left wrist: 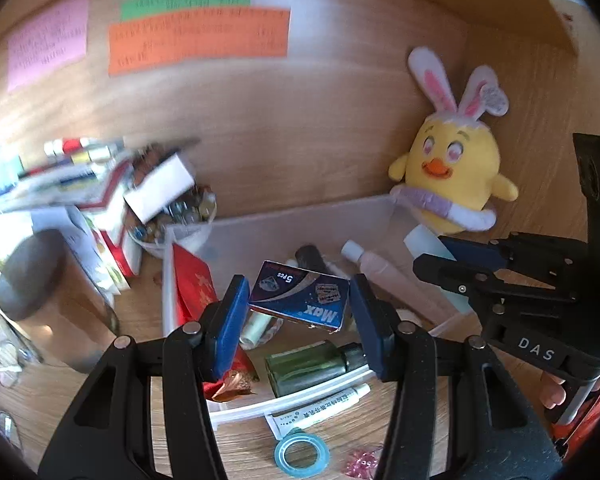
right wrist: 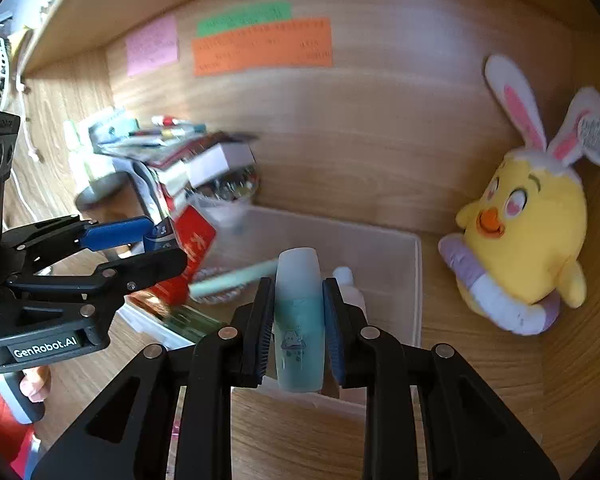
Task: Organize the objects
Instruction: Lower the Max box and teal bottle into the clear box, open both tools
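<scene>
My left gripper (left wrist: 299, 292) is shut on a blue "Max" box (left wrist: 300, 300), held tilted above a translucent plastic bin (left wrist: 300, 220). The right wrist view shows that gripper (right wrist: 162, 240) at the left with the box (right wrist: 162, 236) between its blue pads. My right gripper (right wrist: 299, 286) is shut on a pale teal bottle (right wrist: 300, 320) with a frosted cap, upright over the bin's (right wrist: 380, 248) near wall. From the left wrist, the right gripper (left wrist: 432, 254) and bottle (left wrist: 422, 240) sit over the bin's right end. Inside lie a red envelope (left wrist: 194, 284), a green bottle (left wrist: 308, 364) and a pink tube (left wrist: 384, 272).
A yellow chick plush (left wrist: 452, 168) leans in the back right corner. Left of the bin stand stacked boxes (left wrist: 112, 216), a cup of coins (left wrist: 180, 216) and a dark-lidded jar (left wrist: 32, 276). A tape ring (left wrist: 302, 454) and an ointment tube (left wrist: 332, 404) lie in front. Coloured notes (left wrist: 198, 36) hang on the back wall.
</scene>
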`<action>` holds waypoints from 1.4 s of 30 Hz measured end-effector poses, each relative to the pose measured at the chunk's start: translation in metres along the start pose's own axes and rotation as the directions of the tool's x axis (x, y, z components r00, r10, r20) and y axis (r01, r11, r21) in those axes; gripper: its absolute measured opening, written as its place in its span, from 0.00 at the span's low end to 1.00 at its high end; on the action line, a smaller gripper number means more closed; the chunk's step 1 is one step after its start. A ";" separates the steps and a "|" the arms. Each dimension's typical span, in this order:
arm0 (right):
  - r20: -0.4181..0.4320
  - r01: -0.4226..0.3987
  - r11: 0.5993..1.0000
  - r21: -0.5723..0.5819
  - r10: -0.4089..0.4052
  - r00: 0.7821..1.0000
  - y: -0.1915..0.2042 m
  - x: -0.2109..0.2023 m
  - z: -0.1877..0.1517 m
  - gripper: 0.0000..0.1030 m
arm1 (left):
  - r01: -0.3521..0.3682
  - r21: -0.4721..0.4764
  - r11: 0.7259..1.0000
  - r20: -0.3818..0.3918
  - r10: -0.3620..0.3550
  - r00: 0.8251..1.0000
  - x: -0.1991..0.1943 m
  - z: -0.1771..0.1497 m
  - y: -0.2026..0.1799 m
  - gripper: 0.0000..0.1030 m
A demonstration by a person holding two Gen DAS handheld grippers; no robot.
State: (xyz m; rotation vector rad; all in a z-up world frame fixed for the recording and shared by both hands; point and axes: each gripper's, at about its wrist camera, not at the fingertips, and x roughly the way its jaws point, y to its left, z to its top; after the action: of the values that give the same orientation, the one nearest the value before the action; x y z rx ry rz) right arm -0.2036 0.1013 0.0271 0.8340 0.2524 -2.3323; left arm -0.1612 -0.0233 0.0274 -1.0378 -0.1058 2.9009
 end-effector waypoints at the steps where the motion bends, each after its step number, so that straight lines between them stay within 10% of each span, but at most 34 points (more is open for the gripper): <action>1: -0.014 -0.013 1.000 0.009 0.014 1.000 -0.003 0.006 -0.002 0.21 | 0.002 -0.003 1.000 -0.011 -0.002 1.000 0.004 -0.002 0.001 0.50; 20: -0.123 -0.006 1.000 0.002 0.007 0.992 -0.009 0.046 -0.017 0.22 | 0.018 0.032 0.999 -0.093 -0.015 0.996 0.032 -0.014 0.001 0.53; 24: -0.128 -0.004 1.000 0.014 0.006 0.992 -0.010 0.046 -0.016 0.43 | 0.007 0.028 1.000 -0.068 -0.005 0.998 0.023 -0.011 0.001 0.64; 42: -0.033 -0.026 0.999 -0.032 0.025 0.999 0.015 -0.018 -0.021 0.66 | -0.027 0.086 0.996 0.047 0.023 0.999 -0.047 -0.028 -0.009 0.91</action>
State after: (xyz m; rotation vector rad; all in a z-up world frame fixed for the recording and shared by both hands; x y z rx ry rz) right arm -0.1731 0.1068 0.0227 0.8556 0.2915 -2.2862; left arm -0.1071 -0.0171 0.0358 -0.9659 0.0311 2.9232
